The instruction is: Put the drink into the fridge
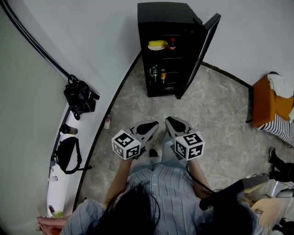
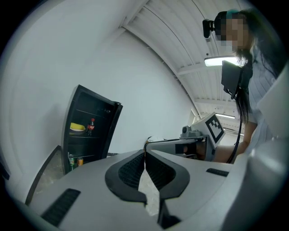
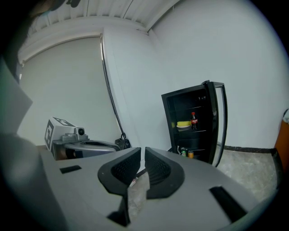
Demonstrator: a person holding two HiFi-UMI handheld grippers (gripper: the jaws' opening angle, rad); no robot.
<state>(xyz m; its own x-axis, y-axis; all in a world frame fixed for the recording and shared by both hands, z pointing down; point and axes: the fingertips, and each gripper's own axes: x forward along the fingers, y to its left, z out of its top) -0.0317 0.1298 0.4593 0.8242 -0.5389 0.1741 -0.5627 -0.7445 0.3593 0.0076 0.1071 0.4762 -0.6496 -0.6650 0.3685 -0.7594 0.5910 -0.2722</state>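
Both empty, jaws closed: left gripper (image 2: 145, 158), right gripper (image 3: 142, 158); cola bottle (image 1: 172, 44) upright, cap up, fridge (image 1: 165, 11) upper shelf.

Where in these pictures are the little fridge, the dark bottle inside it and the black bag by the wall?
fridge (image 1: 163, 10), head view, its black top.
dark bottle (image 3: 193, 122), right gripper view, its body.
black bag (image 1: 80, 97), head view, its middle.
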